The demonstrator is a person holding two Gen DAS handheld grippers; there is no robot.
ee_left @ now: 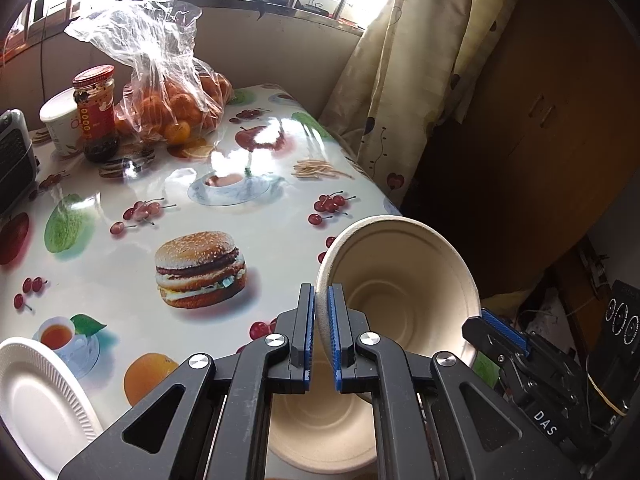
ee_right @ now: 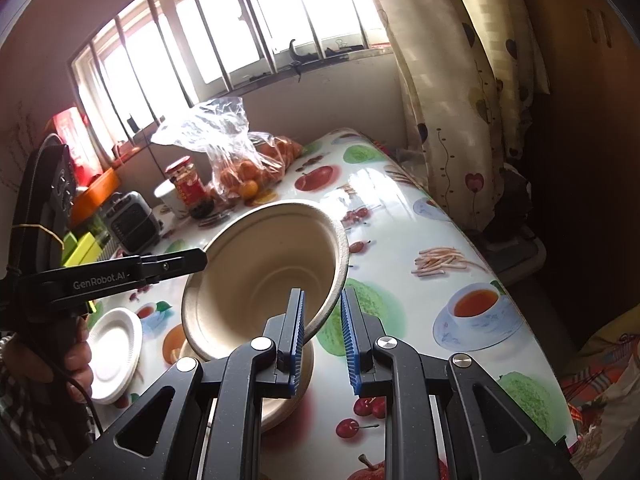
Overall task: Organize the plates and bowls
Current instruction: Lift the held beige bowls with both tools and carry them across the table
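A beige paper bowl (ee_left: 404,280) (ee_right: 264,276) is held tilted above a second beige bowl (ee_left: 320,428) (ee_right: 280,408) that rests on the table. My left gripper (ee_left: 322,336) is shut on the tilted bowl's rim; it also shows in the right wrist view (ee_right: 192,262) at the bowl's left rim. My right gripper (ee_right: 322,340) is open, its pads either side of the bowl's near rim with a gap on the right. It shows in the left wrist view (ee_left: 496,332) by the bowl's right rim. White paper plates (ee_left: 36,404) (ee_right: 114,344) lie to the left.
The table (ee_left: 260,232) has a fruit-print cover. At its far side stand a bag of oranges (ee_left: 172,108), a red-lidded jar (ee_left: 96,112), a white tub (ee_left: 60,120) and a small grey heater (ee_left: 14,156). A curtain (ee_left: 404,80) hangs at the right edge.
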